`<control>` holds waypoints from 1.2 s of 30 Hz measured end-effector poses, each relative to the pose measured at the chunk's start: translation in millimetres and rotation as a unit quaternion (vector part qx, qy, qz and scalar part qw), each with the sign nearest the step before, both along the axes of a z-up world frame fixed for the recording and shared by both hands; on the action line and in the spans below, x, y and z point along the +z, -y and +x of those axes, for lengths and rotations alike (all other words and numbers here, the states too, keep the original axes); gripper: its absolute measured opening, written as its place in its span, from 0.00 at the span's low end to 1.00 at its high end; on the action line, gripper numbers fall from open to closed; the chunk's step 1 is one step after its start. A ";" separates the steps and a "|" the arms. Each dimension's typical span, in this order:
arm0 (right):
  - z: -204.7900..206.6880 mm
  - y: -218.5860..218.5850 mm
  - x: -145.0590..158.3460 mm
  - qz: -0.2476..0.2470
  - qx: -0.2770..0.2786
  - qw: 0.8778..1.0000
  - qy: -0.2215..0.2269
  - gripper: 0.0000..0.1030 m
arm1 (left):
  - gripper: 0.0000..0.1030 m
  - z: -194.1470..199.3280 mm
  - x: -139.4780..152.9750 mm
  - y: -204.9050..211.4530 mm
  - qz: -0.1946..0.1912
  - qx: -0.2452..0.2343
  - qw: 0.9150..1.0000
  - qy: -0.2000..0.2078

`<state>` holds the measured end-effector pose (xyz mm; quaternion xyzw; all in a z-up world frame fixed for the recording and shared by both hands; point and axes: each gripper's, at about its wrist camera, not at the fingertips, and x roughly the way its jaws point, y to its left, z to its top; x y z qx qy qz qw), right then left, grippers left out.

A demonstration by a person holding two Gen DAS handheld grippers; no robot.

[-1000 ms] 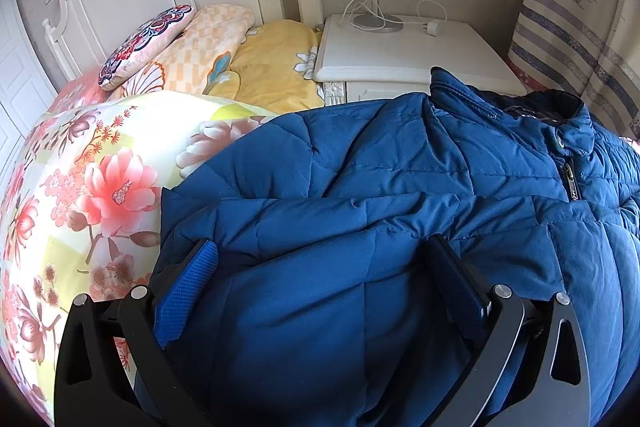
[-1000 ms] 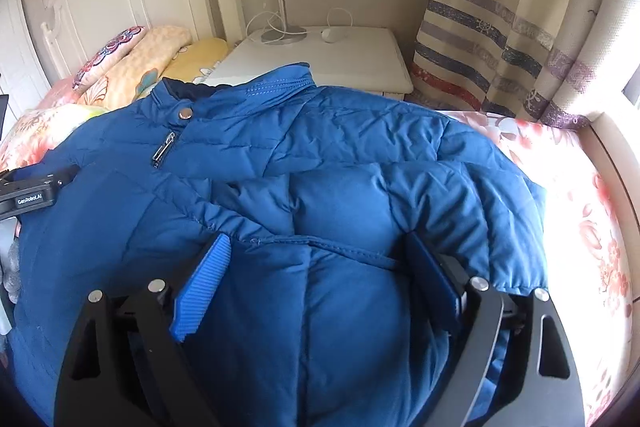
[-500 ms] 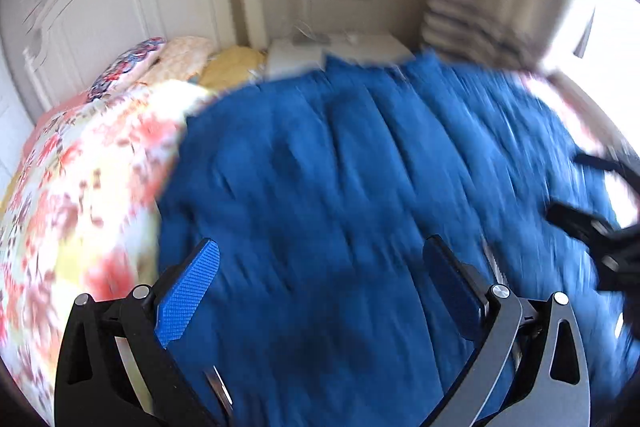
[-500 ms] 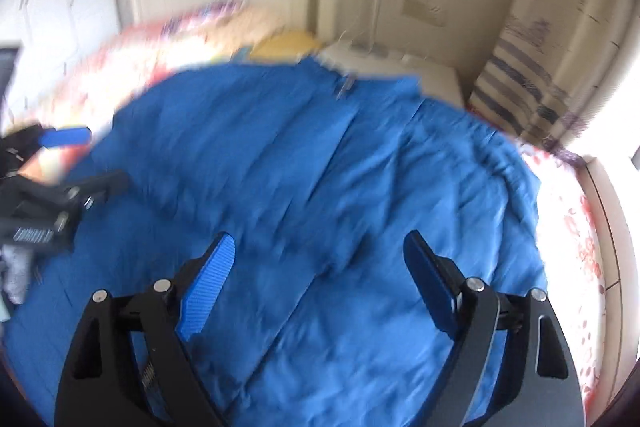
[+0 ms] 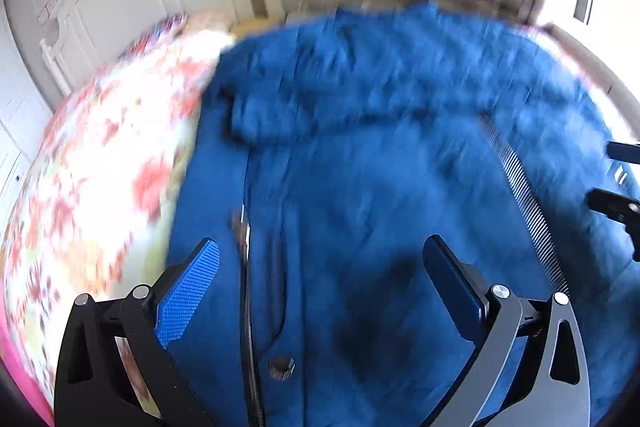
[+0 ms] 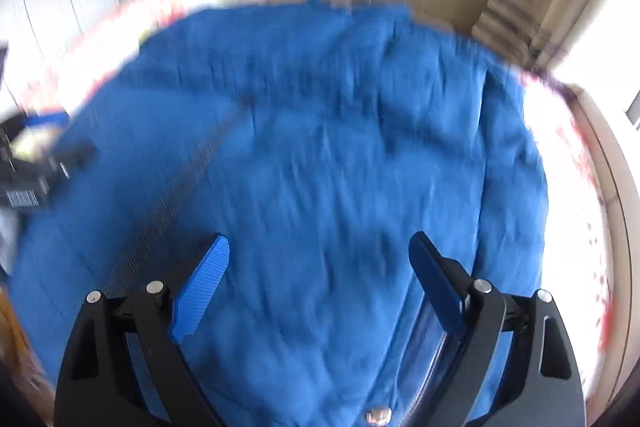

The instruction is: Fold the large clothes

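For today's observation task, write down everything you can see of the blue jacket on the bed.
The blue jacket is a large, puffy, quilted garment, seemingly padded. It lies spread out and rumpled on the floral bedding, its far edge towards the headboard. A zipper runs along one front edge, and a round snap button sits near the bottom of the left wrist view. The picture is blurred, so finer stitching is unclear. No gripper pad presses on it.

Motion blur smears the floral bedding [image 5: 100, 163]; the blue jacket [image 6: 340, 167] runs past the bottom edge.
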<state>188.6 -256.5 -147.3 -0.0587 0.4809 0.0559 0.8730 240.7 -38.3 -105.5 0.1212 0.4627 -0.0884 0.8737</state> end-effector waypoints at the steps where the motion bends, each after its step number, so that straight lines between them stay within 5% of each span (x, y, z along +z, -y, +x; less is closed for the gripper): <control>1: -2.9 6.3 -6.7 0.003 -0.004 1.000 0.014 0.93 | 0.96 2.7 -12.5 -5.1 -0.010 0.007 1.000 -0.016; 3: -8.7 9.2 -3.6 0.007 -0.015 1.000 0.015 0.92 | 0.96 3.1 -11.3 -16.5 -0.044 0.019 0.999 -0.018; 6: -25.5 4.4 6.6 0.004 -0.024 0.999 0.023 0.92 | 0.95 -17.3 3.2 -24.1 -0.037 0.037 0.999 0.001; 9: -66.3 -9.9 15.4 0.029 0.021 0.998 0.043 0.92 | 0.95 -63.5 20.3 -22.5 -0.044 0.000 0.999 0.033; 14: -105.1 -24.1 -5.4 0.003 0.055 0.997 0.046 0.93 | 0.96 -104.2 -10.3 -17.7 -0.010 -0.024 0.999 0.027; 17: -117.1 -26.4 -0.1 -0.016 0.047 0.998 0.040 0.93 | 0.95 -113.5 -6.2 -26.1 -0.038 -0.010 0.999 0.023; 23: -152.8 -34.5 -8.0 -0.030 0.086 0.995 0.051 0.93 | 0.96 -159.6 -5.6 -40.2 -0.012 -0.022 0.998 0.055; 29: -194.0 2.5 8.6 -0.006 0.052 0.995 0.085 0.92 | 0.96 -176.8 2.3 -69.3 -0.045 -0.009 0.996 0.080; 36: -255.5 58.5 -0.5 0.006 -0.008 0.996 0.083 0.92 | 0.96 -171.5 -1.2 -128.8 -0.081 0.070 0.992 0.065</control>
